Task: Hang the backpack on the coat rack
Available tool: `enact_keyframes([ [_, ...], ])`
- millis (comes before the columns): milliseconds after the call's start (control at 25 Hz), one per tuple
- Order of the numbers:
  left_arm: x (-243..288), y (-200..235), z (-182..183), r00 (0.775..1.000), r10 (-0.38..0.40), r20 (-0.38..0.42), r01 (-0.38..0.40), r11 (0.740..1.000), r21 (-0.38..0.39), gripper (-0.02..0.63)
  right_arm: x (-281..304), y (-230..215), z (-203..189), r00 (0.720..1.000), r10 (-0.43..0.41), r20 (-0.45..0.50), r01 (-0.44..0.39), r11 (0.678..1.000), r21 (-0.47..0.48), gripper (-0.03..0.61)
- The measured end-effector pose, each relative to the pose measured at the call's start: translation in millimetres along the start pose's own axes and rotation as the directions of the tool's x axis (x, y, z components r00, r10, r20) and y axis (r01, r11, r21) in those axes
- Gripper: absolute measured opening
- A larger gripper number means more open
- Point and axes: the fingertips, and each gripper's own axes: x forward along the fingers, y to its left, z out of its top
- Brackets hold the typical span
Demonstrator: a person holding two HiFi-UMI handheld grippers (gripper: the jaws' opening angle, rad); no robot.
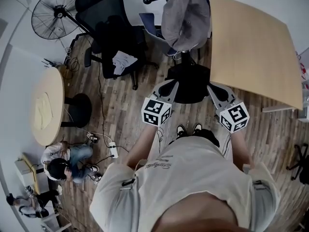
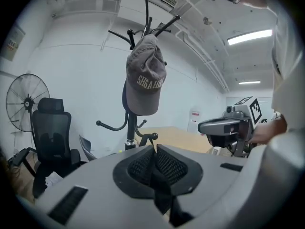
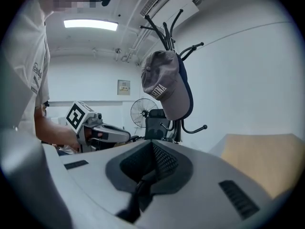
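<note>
A black backpack (image 1: 189, 83) hangs between my two grippers, in front of my feet. My left gripper (image 1: 174, 86) is shut on a black strap (image 2: 161, 192) at the bag's left side. On the bag's right side, my right gripper (image 1: 211, 87) is shut on another black strap (image 3: 139, 189). The jaws of both are pressed together over the webbing. The black coat rack (image 2: 129, 128) stands just ahead, with a grey cap (image 1: 186, 18) hung on an upper hook. Several lower hooks (image 2: 107, 125) are bare. The bag's body is hidden in both gripper views.
A wooden table (image 1: 251, 47) stands close on the right of the rack. A black office chair (image 1: 113, 37) and a floor fan (image 1: 57, 11) are to the left. Farther left are a round table (image 1: 46, 105), cables on the floor and a crouching person (image 1: 67, 161).
</note>
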Motion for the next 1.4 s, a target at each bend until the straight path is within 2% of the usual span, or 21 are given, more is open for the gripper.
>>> enact_keyframes([
  [200, -2, -5, 20, 0.999, 0.023, 0.045, -0.023, 1.0, -0.001, 0.028, -2, 2, 17, 0.999, 0.01, 0.04, -0.009, 1.0, -0.022, -0.006],
  [360, -2, -11, 24, 0.998, 0.049, 0.046, -0.051, 0.998, 0.044, 0.028, -4, 9, 29, 0.997, 0.033, 0.066, -0.032, 0.999, -0.019, -0.006],
  [600, 2, -16, 31, 0.995, 0.062, 0.076, -0.063, 0.998, 0.018, 0.028, -7, 1, 27, 0.997, 0.036, 0.062, -0.035, 0.999, -0.025, -0.006],
  [840, 4, -13, 42, 0.992, 0.081, 0.097, -0.085, 0.996, 0.031, 0.028, -8, -18, 24, 0.997, 0.012, 0.078, -0.011, 1.0, -0.006, -0.006],
  [1200, 9, -14, 28, 0.995, 0.086, 0.059, -0.087, 0.996, 0.018, 0.029, -5, -20, 17, 0.998, 0.034, 0.055, -0.033, 0.999, -0.016, -0.006],
  [1400, 10, -16, 21, 0.997, 0.075, 0.033, -0.076, 0.996, 0.035, 0.029, -9, -25, 8, 0.999, 0.037, 0.021, -0.036, 0.999, -0.039, -0.006],
])
